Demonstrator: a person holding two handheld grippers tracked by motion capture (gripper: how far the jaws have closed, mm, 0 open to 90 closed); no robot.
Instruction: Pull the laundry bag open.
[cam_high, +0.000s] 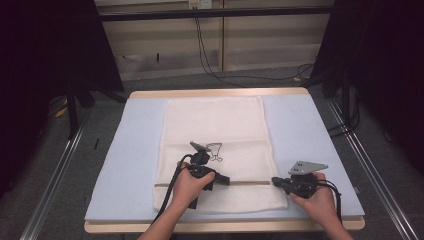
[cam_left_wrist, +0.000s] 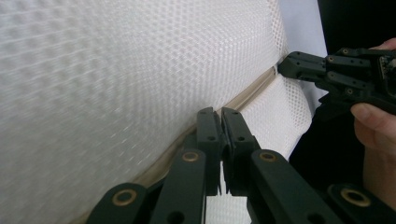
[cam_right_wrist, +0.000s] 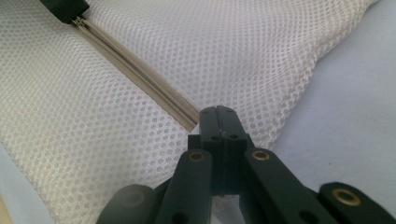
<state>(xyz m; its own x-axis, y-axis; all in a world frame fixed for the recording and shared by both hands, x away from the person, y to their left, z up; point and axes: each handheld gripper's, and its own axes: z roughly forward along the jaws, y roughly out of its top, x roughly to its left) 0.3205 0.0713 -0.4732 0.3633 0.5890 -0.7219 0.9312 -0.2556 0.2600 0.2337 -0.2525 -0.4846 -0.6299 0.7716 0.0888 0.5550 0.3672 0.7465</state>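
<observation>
Two grippers: both down on the white mesh laundry bag (cam_high: 215, 150), which lies flat on a pale blue mat (cam_high: 135, 150) on the table, right in front of the person.
Zipper: beige zipper (cam_right_wrist: 140, 74) runs across the bag near its front edge, side to side in the high view.
Left gripper (cam_high: 223, 179): jaws together on the zipper line about mid-bag. In the left gripper view the tips (cam_left_wrist: 221, 122) look pinched on something small at the zip, probably the slider pull, but I can't really make it out.
Right gripper (cam_high: 276, 181): jaws pressed together at the bag's right edge, clamped on the fabric right where the zipper ends (cam_right_wrist: 217, 119).
Key relation: the zipper's long axis runs straight from one gripper to the other, so the right one anchors the end while the left sits partway along, with the rest of the track stretching off to the bag's left side.
My guess: next move is a slide along that line, with the right hand keeping the mesh taut so it doesn't bunch.
</observation>
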